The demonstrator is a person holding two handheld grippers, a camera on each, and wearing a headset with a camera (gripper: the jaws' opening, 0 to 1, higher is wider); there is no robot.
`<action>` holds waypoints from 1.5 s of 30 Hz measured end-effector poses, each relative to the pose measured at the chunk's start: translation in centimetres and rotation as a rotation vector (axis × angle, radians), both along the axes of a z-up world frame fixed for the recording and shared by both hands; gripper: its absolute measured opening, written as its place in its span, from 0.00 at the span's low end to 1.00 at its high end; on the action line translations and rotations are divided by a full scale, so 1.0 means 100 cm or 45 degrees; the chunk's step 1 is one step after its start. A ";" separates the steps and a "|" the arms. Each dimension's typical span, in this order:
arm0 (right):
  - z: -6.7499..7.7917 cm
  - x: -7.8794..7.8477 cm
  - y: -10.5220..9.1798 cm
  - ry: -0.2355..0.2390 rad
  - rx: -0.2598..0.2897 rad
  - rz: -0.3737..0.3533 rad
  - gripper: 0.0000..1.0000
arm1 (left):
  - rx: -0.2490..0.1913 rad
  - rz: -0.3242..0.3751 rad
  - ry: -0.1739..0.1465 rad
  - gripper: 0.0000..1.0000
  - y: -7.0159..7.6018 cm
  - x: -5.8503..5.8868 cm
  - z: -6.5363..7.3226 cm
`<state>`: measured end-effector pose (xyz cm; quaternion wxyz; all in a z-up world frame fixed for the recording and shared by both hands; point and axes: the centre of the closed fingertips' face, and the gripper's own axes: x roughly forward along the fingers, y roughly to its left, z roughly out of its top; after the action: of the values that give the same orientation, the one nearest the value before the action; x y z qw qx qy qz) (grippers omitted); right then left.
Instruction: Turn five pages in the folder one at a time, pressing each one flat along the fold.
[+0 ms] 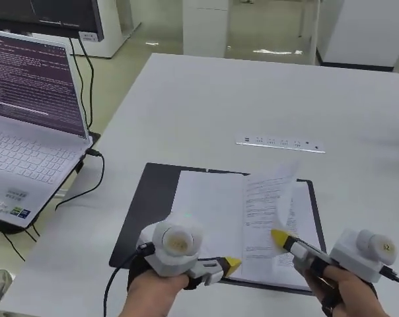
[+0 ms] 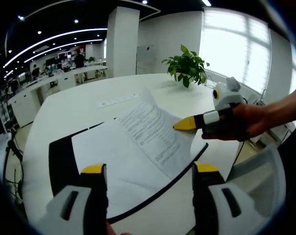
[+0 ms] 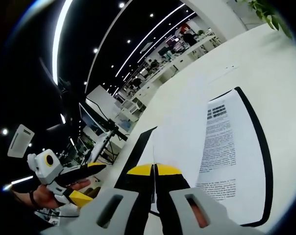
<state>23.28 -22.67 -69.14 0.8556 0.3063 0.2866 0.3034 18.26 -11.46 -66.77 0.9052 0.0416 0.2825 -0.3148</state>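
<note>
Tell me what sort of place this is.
Probably an open-plan office: rows of desks run under long ceiling lights, a laptop sits beside the white table, and a potted plant stands nearby.

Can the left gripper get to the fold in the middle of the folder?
Probably yes. The left gripper is open at the near edge of the folder, and the flat left page lies bare between it and the fold. The right gripper holds the lifted page up on the other side.
</note>
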 end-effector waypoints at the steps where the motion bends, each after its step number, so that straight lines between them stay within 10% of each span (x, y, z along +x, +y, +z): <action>1: 0.000 0.001 0.003 -0.001 0.002 0.003 0.00 | -0.001 0.007 0.000 0.70 0.003 -0.001 0.000; 45: -0.008 -0.010 0.161 0.062 0.032 0.342 0.00 | -0.064 0.243 -0.011 0.71 0.080 -0.009 0.006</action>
<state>22.32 -6.61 -69.97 0.7961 0.2832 0.3417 0.4113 17.31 -3.43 -66.13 0.9330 -0.0069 0.2733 -0.2340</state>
